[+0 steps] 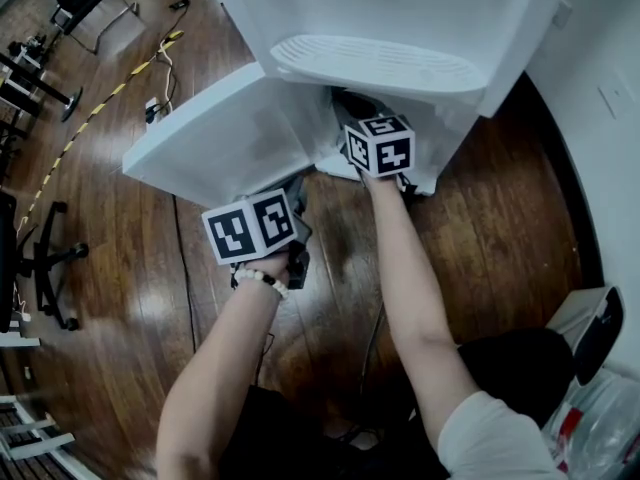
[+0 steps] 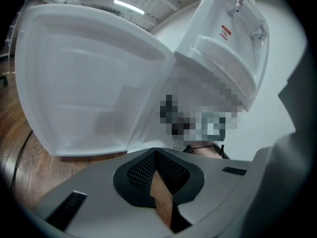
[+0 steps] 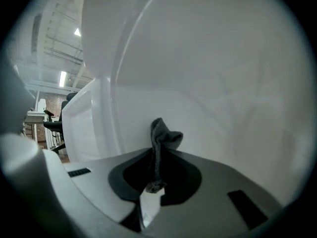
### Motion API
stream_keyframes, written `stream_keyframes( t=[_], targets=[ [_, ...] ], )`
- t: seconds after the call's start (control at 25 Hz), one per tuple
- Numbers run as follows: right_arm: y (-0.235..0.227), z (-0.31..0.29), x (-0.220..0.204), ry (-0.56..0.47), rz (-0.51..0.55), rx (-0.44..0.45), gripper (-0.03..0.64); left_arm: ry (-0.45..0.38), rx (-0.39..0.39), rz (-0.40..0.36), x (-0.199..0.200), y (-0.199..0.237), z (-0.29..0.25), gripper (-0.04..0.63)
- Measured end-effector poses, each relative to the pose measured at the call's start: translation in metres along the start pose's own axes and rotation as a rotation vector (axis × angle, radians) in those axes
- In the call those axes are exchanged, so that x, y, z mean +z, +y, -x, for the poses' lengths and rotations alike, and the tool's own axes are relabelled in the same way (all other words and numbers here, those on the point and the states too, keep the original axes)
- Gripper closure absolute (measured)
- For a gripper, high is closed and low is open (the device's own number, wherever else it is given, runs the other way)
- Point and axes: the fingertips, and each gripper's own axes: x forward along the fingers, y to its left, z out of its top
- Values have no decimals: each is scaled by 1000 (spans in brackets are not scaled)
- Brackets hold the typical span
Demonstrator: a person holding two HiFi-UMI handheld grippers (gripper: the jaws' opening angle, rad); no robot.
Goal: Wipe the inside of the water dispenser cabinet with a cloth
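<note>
A: Grey cloth (image 3: 163, 139), where is it?
B: Pinched between the closed jaws of the right hand-held gripper (image 3: 157, 151), inside the white water dispenser cabinet (image 3: 213, 68).
A: And the left hand-held gripper (image 2: 156, 155)?
B: Jaws together, empty, facing the open door (image 2: 84, 83).

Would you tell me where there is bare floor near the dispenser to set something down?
Bare floor lies left of the open door, up to the chair base, and in the strip between dispenser and wall. The cabinet mouth is crowded: the right gripper holds the cloth there, the left gripper just outside.
</note>
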Motion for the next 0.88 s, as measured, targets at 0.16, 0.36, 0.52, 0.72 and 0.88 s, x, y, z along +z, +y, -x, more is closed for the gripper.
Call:
stream_keyframes(
  t=[0.16,0.36,0.52,0.72,0.88],
  targets=[
    [16,4,47,-157,21,40,580,10,-11,-5,-3,-5,-3,603],
    [33,22,100,-388,94,81,581,13,-29,-9,-4,-11,-2,603],
    [25,16,82,-333,93,35,581,19,-25,1,-6,-6,-3,603],
    [-13,-12,-1,-68,-26,-66,581,21,-27,8,-7,-5,-5,603],
    [-28,-24,-49,53,-95,-107,582,36,-38,13,-12,-6,-8,603]
  ],
)
